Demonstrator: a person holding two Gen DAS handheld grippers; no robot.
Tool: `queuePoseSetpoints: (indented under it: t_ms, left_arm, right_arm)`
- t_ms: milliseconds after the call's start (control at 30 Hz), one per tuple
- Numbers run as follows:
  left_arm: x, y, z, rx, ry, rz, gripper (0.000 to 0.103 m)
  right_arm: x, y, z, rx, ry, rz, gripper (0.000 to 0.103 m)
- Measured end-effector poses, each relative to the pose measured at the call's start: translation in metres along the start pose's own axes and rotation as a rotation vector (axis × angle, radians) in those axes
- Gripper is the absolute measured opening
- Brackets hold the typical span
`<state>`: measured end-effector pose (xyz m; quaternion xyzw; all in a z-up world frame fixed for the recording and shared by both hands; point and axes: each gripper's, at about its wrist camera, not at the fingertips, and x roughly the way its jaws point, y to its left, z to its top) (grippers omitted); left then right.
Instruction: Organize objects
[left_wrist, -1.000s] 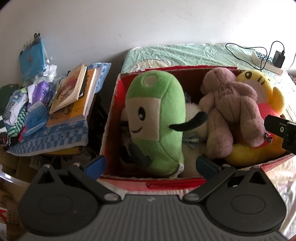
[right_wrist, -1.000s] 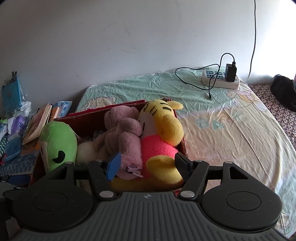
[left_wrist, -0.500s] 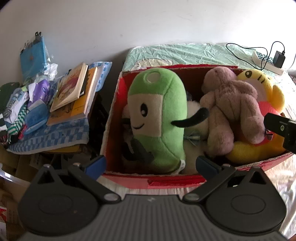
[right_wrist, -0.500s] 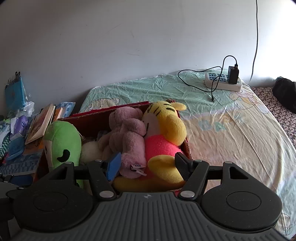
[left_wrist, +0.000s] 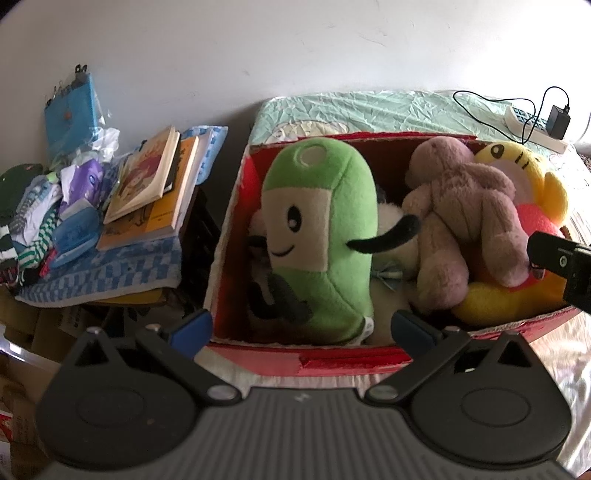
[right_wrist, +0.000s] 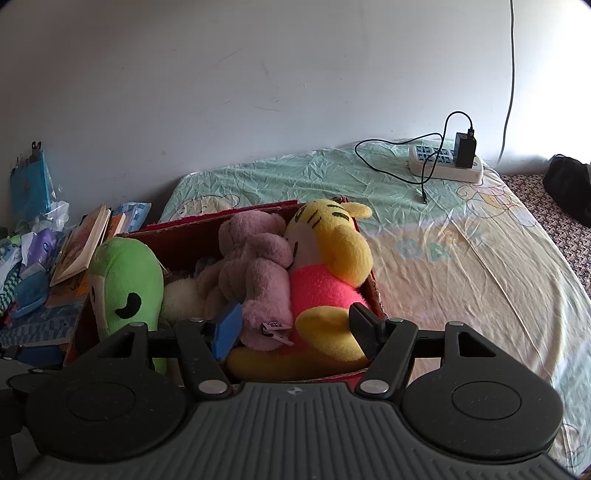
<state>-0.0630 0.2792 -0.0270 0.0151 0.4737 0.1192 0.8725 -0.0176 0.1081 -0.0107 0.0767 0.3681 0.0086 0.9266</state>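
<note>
- Spreading under everything is one bed with a pale green and cream printed sheet, pushed against a plain wall.
- One red cardboard box sits on the bed near its left edge; it holds four soft toys that can be counted, packed close together.
- One green plush with a square cream face stands upright at the left end of the box, a black arm sticking out to its right.
- One yellow tiger plush in a pink shirt lies at the right end, its head toward the wall.
- One mauve teddy lies between them, pressed against the tiger.
- One cream plush is wedged low between the green toy and the teddy, mostly hidden.
- Beside the bed, a side pile carries a stack of books; three or so can be made out, the exact count unclear.
- One white power strip with one black charger plugged in lies on the far part of the bed.
- Two grippers: the left gripper hangs before the box's near wall, jaws spread wide, holding nothing; the right gripper hangs over the tiger and teddy, jaws likewise apart and empty.
</note>
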Motion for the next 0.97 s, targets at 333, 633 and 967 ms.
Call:
queuePoseSetpoints:
  t_ms: [333, 633, 967]
  left_arm:
    - [0.0009, -0.0015, 0.0013, 0.019, -0.002, 0.004, 0.103]
    - [0.0046, -0.0021, 0.0027, 0.03, 0.007, -0.002, 0.103]
    - [0.0076, -0.0021, 0.0048, 0.032, -0.002, -0.019, 0.1]
  right_arm:
    - [0.0002, -0.0004, 0.0007, -0.002, 0.0, 0.0, 0.068]
    - [0.001, -0.0003, 0.0008, -0.001, -0.001, 0.0, 0.068]
    - [0.0032, -0.0016, 0.001, 0.001, 0.001, -0.001, 0.068]
